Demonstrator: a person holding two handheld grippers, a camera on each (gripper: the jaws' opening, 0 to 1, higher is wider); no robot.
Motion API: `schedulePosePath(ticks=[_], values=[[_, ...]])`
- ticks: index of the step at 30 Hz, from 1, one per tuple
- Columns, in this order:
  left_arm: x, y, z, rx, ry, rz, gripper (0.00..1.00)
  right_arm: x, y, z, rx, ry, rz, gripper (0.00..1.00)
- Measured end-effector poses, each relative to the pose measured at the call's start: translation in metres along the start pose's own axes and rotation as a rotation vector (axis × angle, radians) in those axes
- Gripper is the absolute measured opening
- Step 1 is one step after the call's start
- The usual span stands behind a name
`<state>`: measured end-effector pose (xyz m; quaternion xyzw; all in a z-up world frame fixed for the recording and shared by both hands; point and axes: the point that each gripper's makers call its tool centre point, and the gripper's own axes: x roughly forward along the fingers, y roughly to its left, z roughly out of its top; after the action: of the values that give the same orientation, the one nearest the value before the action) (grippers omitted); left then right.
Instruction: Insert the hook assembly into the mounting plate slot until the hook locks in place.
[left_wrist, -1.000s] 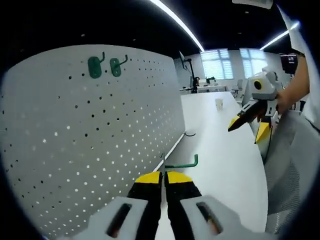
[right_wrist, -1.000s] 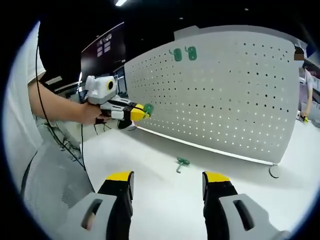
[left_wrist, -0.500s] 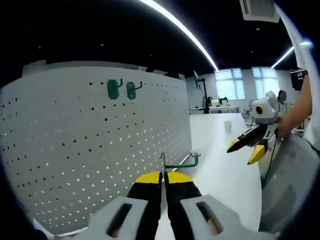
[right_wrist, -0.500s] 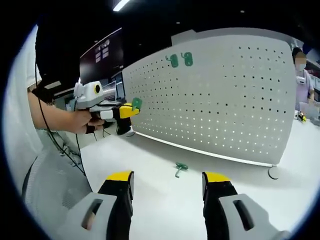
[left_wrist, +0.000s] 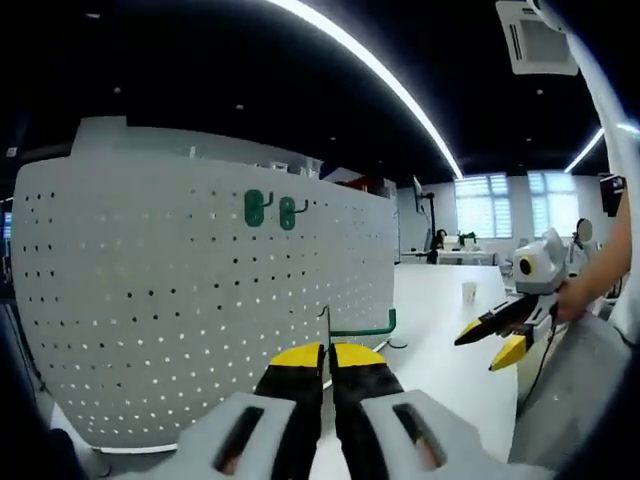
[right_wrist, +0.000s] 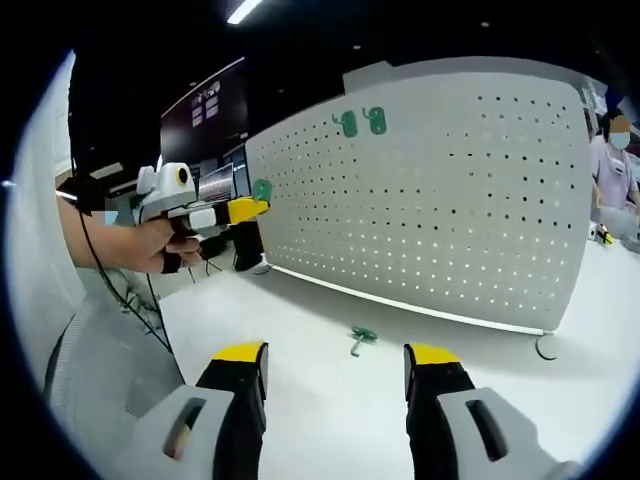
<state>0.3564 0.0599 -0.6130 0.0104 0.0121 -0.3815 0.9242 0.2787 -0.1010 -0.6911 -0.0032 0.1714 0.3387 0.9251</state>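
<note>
Two green hooks already up: a pair (left_wrist: 273, 211) hangs side by side near the top edge of the board, seen in both views.
Board: big white pegboard (left_wrist: 180, 300), upright on the desk, rows of small holes across its whole face; in the right gripper view it runs from centre to the right edge.
Desk: white desk (right_wrist: 330, 400), board standing at its back, one loose hook lying out in front of it.
Person: a hand (right_wrist: 160, 245) and forearm come in from the left in the right gripper view, wrapped round the left gripper's grip.
Left gripper (left_wrist: 326, 352): yellow-tipped jaws pressed together, pinching the stem of a green hook assembly (left_wrist: 362, 326); it's held up in the air in front of the board, level with the board's right end, its bar reaching to the right and turning up at the tip. In the right gripper view it sits off the board's left end; whether it touches the board, I can't tell.
Right gripper (right_wrist: 334, 360): jaws spread wide, nothing between them, hanging above the desk; from the left gripper view it sits far right, jaws parted there too.
Loose hook (right_wrist: 360, 338): small, green, flat on the desk near the board's foot, between the right jaws' lines but well ahead of them.
</note>
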Motion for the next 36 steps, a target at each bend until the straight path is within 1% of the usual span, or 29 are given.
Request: schedulePosePath(ticks=[3, 5, 6, 7, 8, 10, 12, 14, 16, 22, 27, 28, 29, 32, 34, 35, 36], values=[[0.001, -0.001, -0.001, 0.012, 0.004, 0.001, 0.02, 0.000, 0.001, 0.002, -0.004, -0.009, 0.006, 0.53], [0.001, -0.002, -0.002, 0.008, 0.004, -0.002, 0.02, -0.001, 0.004, 0.008, -0.019, -0.035, 0.015, 0.53], [0.001, -0.003, -0.002, 0.013, 0.006, -0.001, 0.02, -0.002, 0.009, 0.018, -0.029, -0.083, 0.034, 0.53], [0.001, -0.003, -0.002, 0.006, 0.006, -0.005, 0.02, -0.003, 0.012, 0.025, -0.036, -0.113, 0.047, 0.53], [0.001, -0.004, -0.003, 0.008, 0.006, -0.005, 0.02, -0.006, 0.016, 0.034, -0.065, -0.152, 0.061, 0.52], [0.002, -0.004, -0.003, 0.005, 0.008, -0.005, 0.02, -0.009, 0.023, 0.042, -0.081, -0.197, 0.086, 0.52], [0.002, -0.003, -0.004, 0.005, 0.009, -0.002, 0.02, -0.010, 0.027, 0.046, -0.092, -0.213, 0.094, 0.52], [0.002, -0.004, -0.005, -0.001, 0.009, -0.005, 0.02, -0.010, 0.028, 0.047, -0.098, -0.215, 0.101, 0.51], [0.003, -0.004, -0.005, 0.009, 0.011, -0.002, 0.02, -0.011, 0.031, 0.050, -0.102, -0.231, 0.111, 0.50], [0.003, -0.006, -0.002, 0.004, 0.004, -0.001, 0.02, -0.013, 0.030, 0.054, -0.108, -0.244, 0.102, 0.49], [0.006, -0.009, 0.002, 0.021, 0.000, 0.003, 0.02, -0.014, 0.031, 0.056, -0.110, -0.248, 0.102, 0.47], [0.007, -0.010, 0.002, 0.019, 0.001, 0.002, 0.02, -0.014, 0.031, 0.058, -0.113, -0.252, 0.095, 0.47], [0.007, -0.011, 0.003, 0.022, 0.000, 0.005, 0.02, -0.014, 0.030, 0.060, -0.135, -0.256, 0.085, 0.46], [0.010, -0.018, 0.005, 0.023, -0.007, 0.002, 0.02, -0.012, 0.032, 0.063, -0.090, -0.262, 0.107, 0.44], [0.013, -0.028, 0.007, 0.007, -0.016, -0.021, 0.02, -0.011, 0.031, 0.066, -0.099, -0.268, 0.098, 0.44], [0.013, -0.029, 0.007, 0.010, -0.015, -0.024, 0.02, -0.010, 0.032, 0.067, -0.080, -0.270, 0.112, 0.43], [0.015, -0.032, 0.005, 0.042, 0.002, -0.026, 0.02, -0.009, 0.033, 0.069, -0.081, -0.272, 0.113, 0.43]])
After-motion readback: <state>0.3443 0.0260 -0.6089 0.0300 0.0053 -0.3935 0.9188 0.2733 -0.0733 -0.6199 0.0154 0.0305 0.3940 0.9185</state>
